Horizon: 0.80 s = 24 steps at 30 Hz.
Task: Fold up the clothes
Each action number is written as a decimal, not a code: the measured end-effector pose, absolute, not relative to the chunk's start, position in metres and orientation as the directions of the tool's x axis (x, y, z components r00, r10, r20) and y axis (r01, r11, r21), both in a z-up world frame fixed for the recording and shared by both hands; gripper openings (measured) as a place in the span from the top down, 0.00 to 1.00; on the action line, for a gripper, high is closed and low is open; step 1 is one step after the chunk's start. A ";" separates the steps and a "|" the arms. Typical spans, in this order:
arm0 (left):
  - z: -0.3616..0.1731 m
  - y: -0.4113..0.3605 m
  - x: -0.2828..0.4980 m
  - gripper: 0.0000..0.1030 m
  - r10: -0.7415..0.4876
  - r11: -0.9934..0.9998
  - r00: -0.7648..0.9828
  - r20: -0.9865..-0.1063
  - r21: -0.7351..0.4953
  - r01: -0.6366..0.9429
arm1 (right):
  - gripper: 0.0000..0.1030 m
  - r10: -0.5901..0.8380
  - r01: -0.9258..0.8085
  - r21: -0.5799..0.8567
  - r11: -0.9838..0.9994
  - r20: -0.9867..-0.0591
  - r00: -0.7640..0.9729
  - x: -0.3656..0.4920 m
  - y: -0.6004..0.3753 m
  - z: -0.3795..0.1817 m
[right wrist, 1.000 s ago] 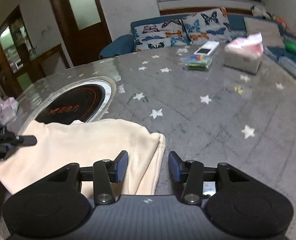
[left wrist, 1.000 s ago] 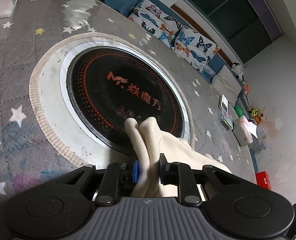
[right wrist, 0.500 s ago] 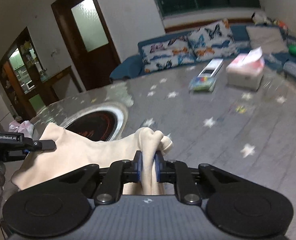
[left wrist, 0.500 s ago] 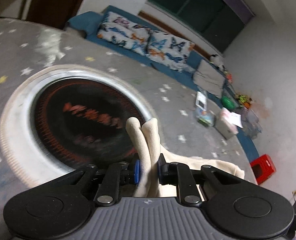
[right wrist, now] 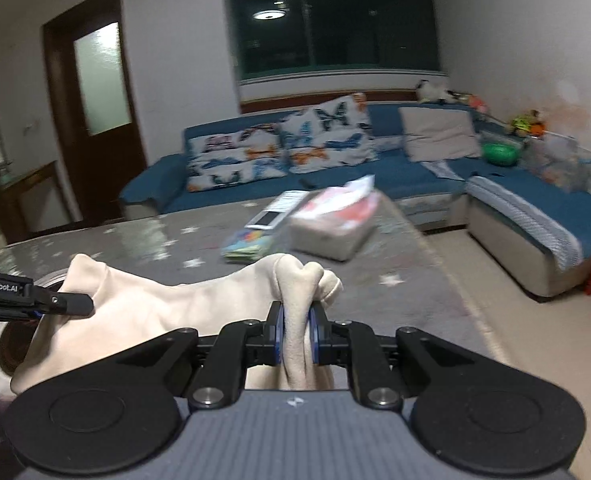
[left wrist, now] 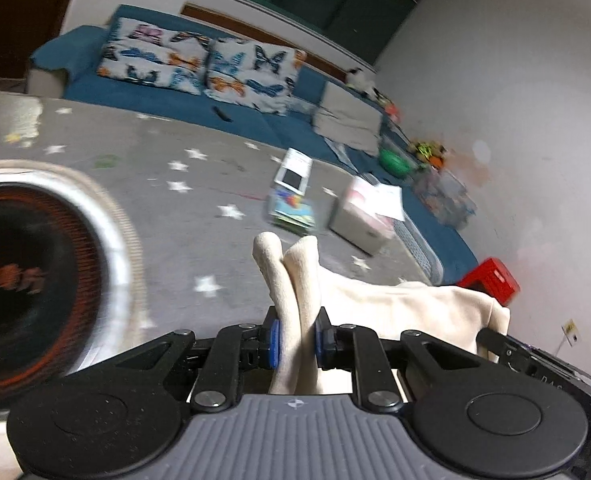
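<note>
My left gripper [left wrist: 295,340] pinches a bunched fold of cream garment [left wrist: 395,304] between its fingers [left wrist: 273,342]; two rounded folds rise above them, and the cloth trails right. Below lies my star-patterned grey worktop [left wrist: 199,208], with a round black cooktop [left wrist: 27,272] at left. Beyond stand a tissue box [left wrist: 361,220] and blue sofa [left wrist: 255,120].

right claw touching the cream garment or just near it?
Touching. The right wrist view shows the right claw with both blue pads clamped against a bunched fold of the cream fabric garment.
</note>
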State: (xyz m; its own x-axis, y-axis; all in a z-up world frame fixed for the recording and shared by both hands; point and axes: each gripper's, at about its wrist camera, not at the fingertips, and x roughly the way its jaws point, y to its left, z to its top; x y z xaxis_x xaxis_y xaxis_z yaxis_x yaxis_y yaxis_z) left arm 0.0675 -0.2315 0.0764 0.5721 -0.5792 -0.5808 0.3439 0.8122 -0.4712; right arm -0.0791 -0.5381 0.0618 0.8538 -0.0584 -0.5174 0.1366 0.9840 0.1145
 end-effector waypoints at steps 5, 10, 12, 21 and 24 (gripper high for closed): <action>0.071 -0.278 0.081 0.83 -0.593 0.805 0.537 -0.601 -0.444 0.393 | 0.89 -0.132 0.210 0.089 0.974 -0.532 0.836 -0.074 -0.570 0.053; 0.060 -0.307 0.086 0.82 -0.573 0.817 0.518 -0.635 -0.395 0.419 | 0.89 -0.167 0.258 0.087 0.962 -0.560 0.811 -0.068 -0.590 0.037; 0.053 -0.313 0.088 0.81 -0.557 0.826 0.509 -0.656 -0.372 0.424 | 0.88 -0.172 0.272 0.089 0.958 -0.580 0.796 -0.066 -0.597 0.028; 0.048 -0.312 0.095 0.75 -0.451 0.878 0.565 -0.691 -0.228 0.421 | 0.86 -0.208 0.326 0.082 0.942 -0.620 0.757 -0.064 -0.617 0.006; 0.054 -0.319 0.099 0.75 -0.473 0.866 0.564 -0.677 -0.239 0.439 | 0.86 -0.175 0.296 0.097 0.950 -0.619 0.766 -0.059 -0.613 0.008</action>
State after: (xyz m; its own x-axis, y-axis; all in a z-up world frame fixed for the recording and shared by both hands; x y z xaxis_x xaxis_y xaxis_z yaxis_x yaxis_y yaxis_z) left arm 0.0986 -0.3189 0.0542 0.5642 -0.4729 -0.6768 0.4389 0.8661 -0.2393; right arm -0.0592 -0.6128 0.0084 0.7659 -0.1754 -0.6186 0.2959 0.9503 0.0969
